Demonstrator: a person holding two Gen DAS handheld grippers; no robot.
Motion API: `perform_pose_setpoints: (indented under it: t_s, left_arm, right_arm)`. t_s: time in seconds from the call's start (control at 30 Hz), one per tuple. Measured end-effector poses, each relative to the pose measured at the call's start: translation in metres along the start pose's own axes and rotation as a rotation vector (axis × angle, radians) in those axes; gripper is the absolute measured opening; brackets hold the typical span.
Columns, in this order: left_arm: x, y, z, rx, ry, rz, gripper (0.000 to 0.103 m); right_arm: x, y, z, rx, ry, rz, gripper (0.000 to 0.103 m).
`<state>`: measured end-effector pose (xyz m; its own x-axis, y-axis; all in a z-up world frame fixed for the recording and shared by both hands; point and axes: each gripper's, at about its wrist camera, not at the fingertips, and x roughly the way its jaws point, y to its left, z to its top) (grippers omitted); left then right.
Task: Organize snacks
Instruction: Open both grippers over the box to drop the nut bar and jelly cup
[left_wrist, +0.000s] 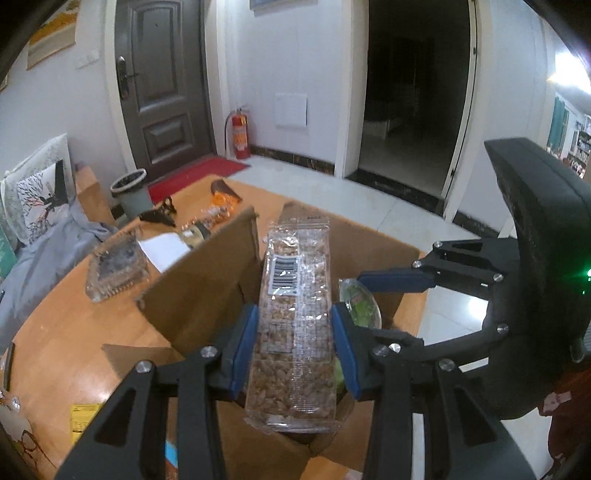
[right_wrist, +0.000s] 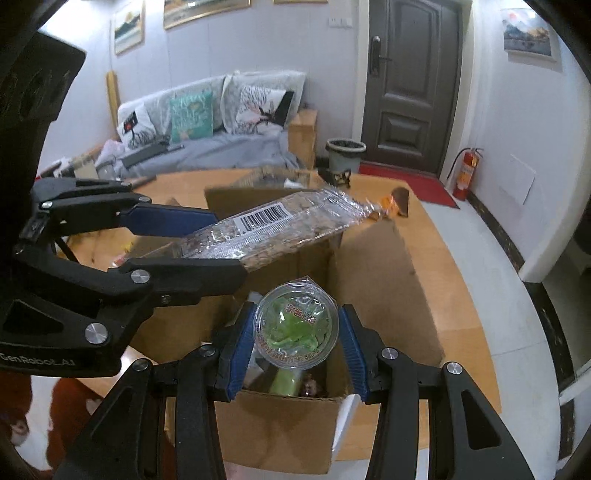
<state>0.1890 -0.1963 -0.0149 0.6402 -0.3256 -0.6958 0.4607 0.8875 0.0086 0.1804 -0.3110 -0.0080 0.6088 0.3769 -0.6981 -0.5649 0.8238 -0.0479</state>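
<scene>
over the open cardboard box (right_wrist: 369, 266) on the wooden table (left_wrist: 66, 332), w/ a green tube and dark wrappers seen inside at its bottom, two snacks are held. a long clear-film nut bar pack (left_wrist: 291, 325), barcode sticker up, is clamped between the blue pads of the left gripper (left_wrist: 293, 347), jaws nearly closed on it. a round clear plastic jelly cup (right_wrist: 295, 325), green inside w/ red lettering too small to read, is pinched by the right gripper (right_wrist: 295, 354), jaws part open; "genrobot.ai" is printed on the left gripper body.
</scene>
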Motion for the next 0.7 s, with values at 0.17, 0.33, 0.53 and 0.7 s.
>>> perform_pose_setpoints:
  t_s: [0.17,0.33,0.53,0.7]
  left_arm:
    - [0.019,0.004,0.003,-0.009,0.035,0.002,0.041]
    - [0.013,0.006,0.0,-0.01,0.003,0.02,0.073]
    - [-0.004,0.015,-0.003,-0.021,-0.03,0.049,0.085]
    - [-0.022,0.018,-0.007,-0.043,-0.06,0.062,0.088]
  right_arm:
    - [0.02,-0.009,-0.004,0.008,0.035,0.029,0.041]
    - [0.031,-0.012,-0.006,0.003,0.051,0.063,0.06]
    - [0.026,0.0,-0.004,-0.033,0.027,0.048,0.079]
    - [0.021,0.006,-0.001,-0.023,0.007,0.072,0.08]
